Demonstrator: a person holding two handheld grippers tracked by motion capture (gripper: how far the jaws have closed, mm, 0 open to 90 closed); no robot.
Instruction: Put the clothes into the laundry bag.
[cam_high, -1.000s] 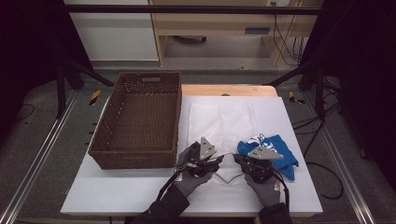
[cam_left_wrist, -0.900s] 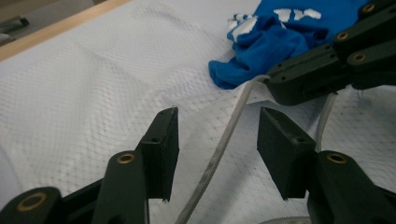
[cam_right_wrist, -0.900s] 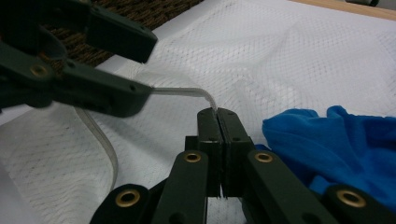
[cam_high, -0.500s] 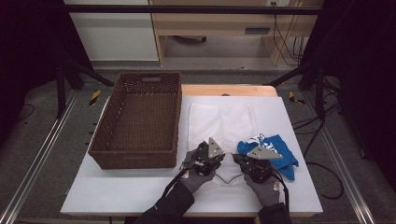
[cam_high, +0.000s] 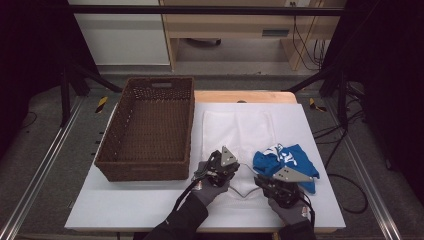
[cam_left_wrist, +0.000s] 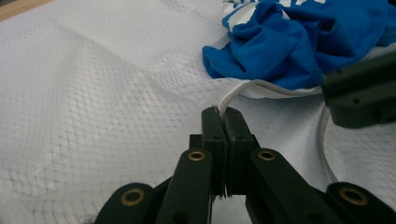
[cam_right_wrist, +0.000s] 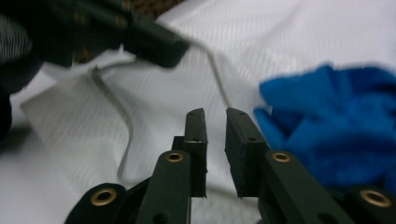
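A white mesh bag (cam_high: 240, 130) lies flat on the table, with a crumpled blue garment (cam_high: 285, 157) on its right side. My left gripper (cam_high: 236, 168) is shut on the bag's white hemmed edge (cam_left_wrist: 243, 88), which it holds raised a little off the table. In the left gripper view my left gripper (cam_left_wrist: 223, 114) pinches that hem just short of the blue garment (cam_left_wrist: 303, 42). My right gripper (cam_right_wrist: 215, 114) stands slightly open with nothing between its fingers, low over the mesh and left of the blue garment (cam_right_wrist: 336, 121). In the high view my right gripper (cam_high: 261, 181) sits close beside the left one.
A brown wicker basket (cam_high: 150, 130) stands to the left of the bag, its near wall close to my left hand. The white table (cam_high: 125, 205) runs to a front edge just behind both hands. Cables trail off the right side.
My left gripper has shifted slightly right toward the right gripper, and the bag's hem rises with it. The right gripper has barely moved.
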